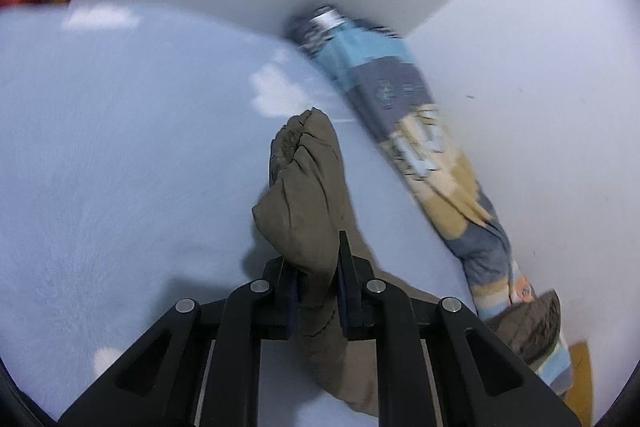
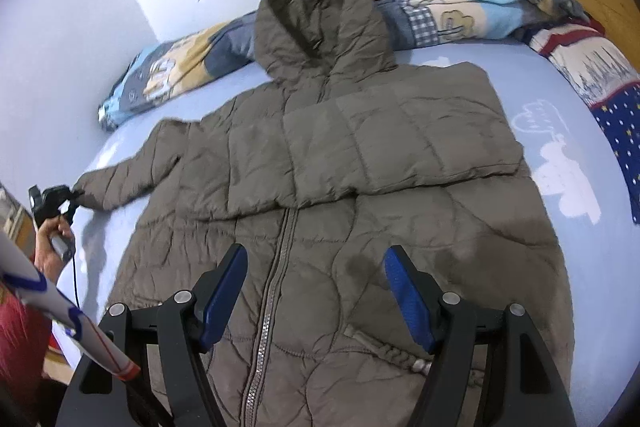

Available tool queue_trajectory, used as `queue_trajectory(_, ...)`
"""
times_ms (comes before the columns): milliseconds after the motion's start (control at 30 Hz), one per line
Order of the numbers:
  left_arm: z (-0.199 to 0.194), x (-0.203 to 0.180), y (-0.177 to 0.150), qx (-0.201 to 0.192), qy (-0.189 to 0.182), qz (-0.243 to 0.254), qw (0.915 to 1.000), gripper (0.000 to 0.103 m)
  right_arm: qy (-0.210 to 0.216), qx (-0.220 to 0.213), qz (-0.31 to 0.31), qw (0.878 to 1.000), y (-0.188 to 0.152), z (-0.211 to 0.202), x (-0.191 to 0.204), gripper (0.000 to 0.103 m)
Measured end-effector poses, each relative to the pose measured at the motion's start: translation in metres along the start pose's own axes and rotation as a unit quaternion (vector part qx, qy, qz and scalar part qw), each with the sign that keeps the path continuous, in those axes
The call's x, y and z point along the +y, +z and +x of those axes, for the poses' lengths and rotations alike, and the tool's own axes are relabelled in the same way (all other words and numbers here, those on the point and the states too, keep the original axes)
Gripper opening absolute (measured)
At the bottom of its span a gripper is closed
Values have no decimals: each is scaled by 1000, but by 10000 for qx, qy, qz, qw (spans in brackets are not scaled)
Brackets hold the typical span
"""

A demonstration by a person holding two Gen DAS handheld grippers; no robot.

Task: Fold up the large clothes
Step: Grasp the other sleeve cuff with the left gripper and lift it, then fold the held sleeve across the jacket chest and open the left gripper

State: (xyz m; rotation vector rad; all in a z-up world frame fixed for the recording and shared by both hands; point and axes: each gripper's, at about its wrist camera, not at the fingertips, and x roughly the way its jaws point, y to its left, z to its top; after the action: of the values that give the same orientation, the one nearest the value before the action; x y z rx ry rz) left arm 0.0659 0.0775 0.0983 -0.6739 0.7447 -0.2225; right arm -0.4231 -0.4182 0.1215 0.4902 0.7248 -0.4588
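One quilted puffer jacket (image 2: 320, 163), L tool (image 1: 316, 279) pinching cuff (image 1: 300, 155)

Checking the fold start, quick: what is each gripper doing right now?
Left gripper: shut on the jacket sleeve cuff.
Right gripper: open, holding nothing, above the jacket front.

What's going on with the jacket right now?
A person is folding an olive hooded puffer jacket spread front-up on a light blue bed. One sleeve is already folded across the chest. The left tool is shut on the cuff of the other sleeve, which lies stretched out to the side. The right tool hovers open above the jacket's lower front near the zipper, holding nothing.
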Motion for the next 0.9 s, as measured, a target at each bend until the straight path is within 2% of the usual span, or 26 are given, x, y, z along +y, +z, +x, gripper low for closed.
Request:
queue_trajectory(200, -50, -72, 1, -260, -624, 546, 9962, 14, -288, -387, 143, 9987, 14, -20, -15, 76)
queue_trajectory(333, -87, -134, -11, -409, -984, 1100, 9882, 14, -670, -720, 201, 9949, 25, -32, -29, 76)
queue_trajectory(400, -103, -168, -19, -419, -1121, 1418, 9826, 14, -638, -760, 364, 9944, 29, -35, -39, 76)
queue_trajectory(600, -142, -272, -64, -270, -1776, 2346, 9554, 14, -499, -892, 810, 9915, 36, -49, -63, 76)
queue_trajectory(733, -157, -325, -114, 80, -2169, 2748, 9367, 14, -517, -1095, 901, 9885, 40, -61, -69, 76)
queue_trajectory(900, -152, -369, -193, 588, -2361, 3171, 9167, 14, -484, -1223, 1044, 9858, 41, -74, -77, 76)
